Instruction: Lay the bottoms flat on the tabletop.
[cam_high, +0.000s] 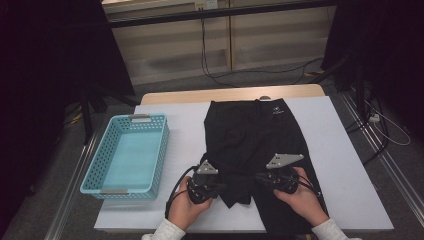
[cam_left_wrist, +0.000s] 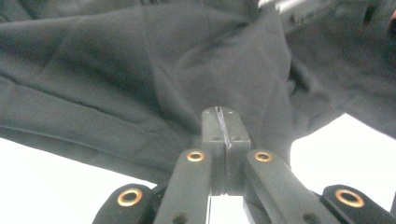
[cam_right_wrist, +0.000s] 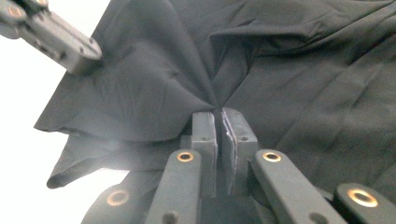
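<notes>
White table (cam_high: 345, 165) holds our black shorts (cam_high: 250, 135), long axis 12 to 6. Left gripper (cam_high: 220, 187) and right gripper (cam_high: 257, 177) both pinch fabric, left nearer the 6 o'clock hem.

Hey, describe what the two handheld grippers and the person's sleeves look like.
Both the left gripper and the right gripper are black, each topped by a grey three-cornered plate. A black cable trails from each. Up close, the jaws are matte dark grey bars with brass-coloured rivets at the pivots. The person wears white sleeves.
</notes>
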